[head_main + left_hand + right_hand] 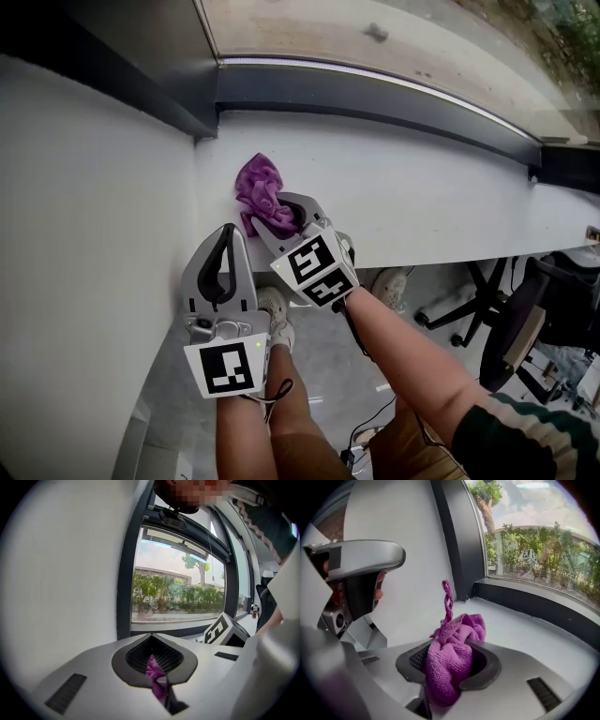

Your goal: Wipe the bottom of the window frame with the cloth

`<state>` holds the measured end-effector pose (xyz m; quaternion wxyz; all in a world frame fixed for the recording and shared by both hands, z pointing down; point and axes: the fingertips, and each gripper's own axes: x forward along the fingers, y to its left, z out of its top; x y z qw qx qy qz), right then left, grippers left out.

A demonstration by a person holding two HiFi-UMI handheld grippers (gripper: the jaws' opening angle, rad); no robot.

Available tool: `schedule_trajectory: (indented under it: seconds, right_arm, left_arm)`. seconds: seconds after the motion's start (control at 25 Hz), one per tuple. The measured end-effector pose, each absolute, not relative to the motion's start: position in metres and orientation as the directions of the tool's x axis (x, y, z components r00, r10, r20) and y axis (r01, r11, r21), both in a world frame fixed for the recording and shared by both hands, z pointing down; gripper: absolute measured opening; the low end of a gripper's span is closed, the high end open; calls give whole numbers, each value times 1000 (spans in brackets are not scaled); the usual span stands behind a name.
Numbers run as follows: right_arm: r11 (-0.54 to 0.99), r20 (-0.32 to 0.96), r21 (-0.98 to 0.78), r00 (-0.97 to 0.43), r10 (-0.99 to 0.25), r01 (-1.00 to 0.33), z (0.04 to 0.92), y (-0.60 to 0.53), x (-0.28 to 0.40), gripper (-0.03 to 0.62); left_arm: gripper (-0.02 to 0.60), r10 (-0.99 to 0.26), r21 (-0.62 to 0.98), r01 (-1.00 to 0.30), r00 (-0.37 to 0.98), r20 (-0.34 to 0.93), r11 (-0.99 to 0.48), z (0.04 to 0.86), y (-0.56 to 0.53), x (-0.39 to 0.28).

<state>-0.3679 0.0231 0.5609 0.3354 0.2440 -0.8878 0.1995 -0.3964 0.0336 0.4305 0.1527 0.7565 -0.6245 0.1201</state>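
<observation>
A crumpled purple cloth (261, 187) lies on the white sill (422, 197), just below the dark bottom bar of the window frame (375, 98) and near the left corner. My right gripper (278, 217) is shut on the cloth's near end. In the right gripper view the cloth (450, 653) bulges up out of my right gripper (449, 667), with a twisted tail standing up. My left gripper (228, 232) sits at the sill's front edge, left of the cloth, shut with nothing in it. In the left gripper view a sliver of purple shows through the slit of my left gripper (154, 660).
A white wall (84, 234) and a dark upright frame post (141, 66) close off the left side. The sill runs on to the right. Below its edge are the person's legs, shoes, cables and an office chair (511, 319). The right gripper's marker cube (220, 631) shows nearby.
</observation>
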Motion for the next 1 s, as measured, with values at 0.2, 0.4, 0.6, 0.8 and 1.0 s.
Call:
schedule_trajectory:
  seconds: [0.2,0.4,0.6,0.8,1.0]
  right_arm:
    - [808,678,-193,-671,-300,-557,560,21,-386,149]
    - [824,660,-204,-696,-283,-528,556,28,-405,149]
    - [829,662,-202,-696,-277,-521,558,27,-406,149]
    - [836,639,-214,-719,-272,-506,549,32,-410,149]
    - [863,611,-219,-754,-241,-454,539,51,-418,149]
  left_arm:
    - [6,-909,85,-983,184,374,-164,433,39,-407]
    - [6,-910,89,-985,169,379,-146,433,45,-415]
    - [6,-907,87,-986,166,387,-144,437,46,-418]
    - [6,-910,85,-985,172,376,-150,433,45,-419]
    - [6,-909,78,-984,176,377,-158,428,47,-415]
